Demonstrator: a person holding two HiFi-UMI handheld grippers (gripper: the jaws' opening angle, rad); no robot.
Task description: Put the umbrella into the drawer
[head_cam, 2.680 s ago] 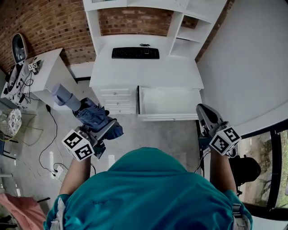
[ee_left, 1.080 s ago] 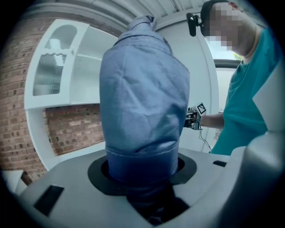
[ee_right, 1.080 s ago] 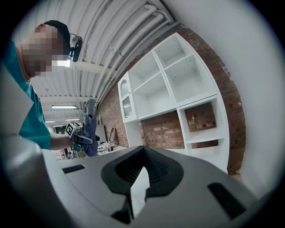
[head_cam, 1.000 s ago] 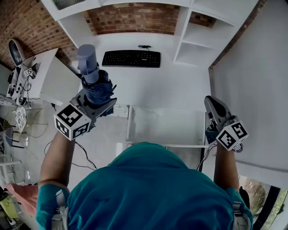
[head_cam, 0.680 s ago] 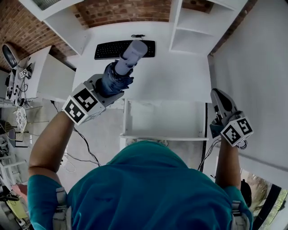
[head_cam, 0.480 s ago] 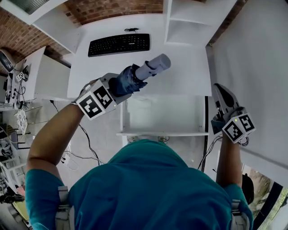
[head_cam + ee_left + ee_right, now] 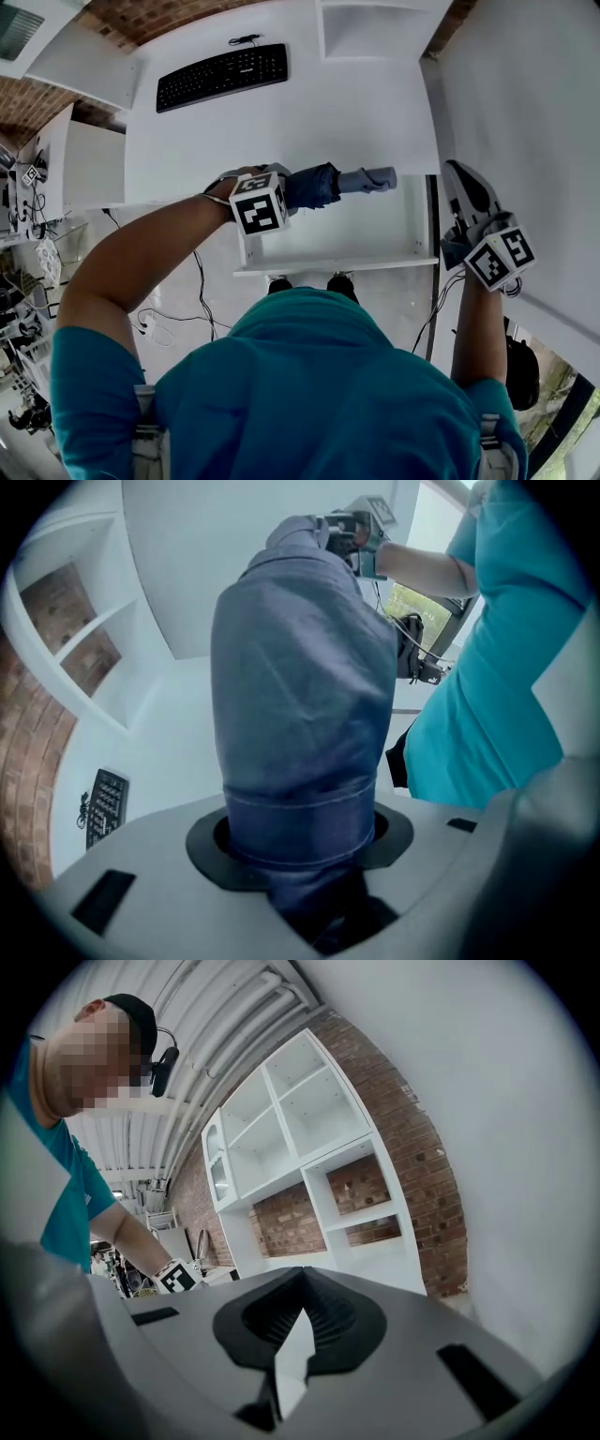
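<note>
A white surface carrying a black keyboard stands against a red brick wall, with white shelving above and a plain white wall alongside.

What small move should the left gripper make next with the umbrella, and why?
Probably lower it straight down until it rests in the drawer. The left gripper is clamped on the folded umbrella, which lies roughly level over the open drawer, handle pointing right. Whether it touches the drawer floor cannot be told, so letting go now seems early.
</note>
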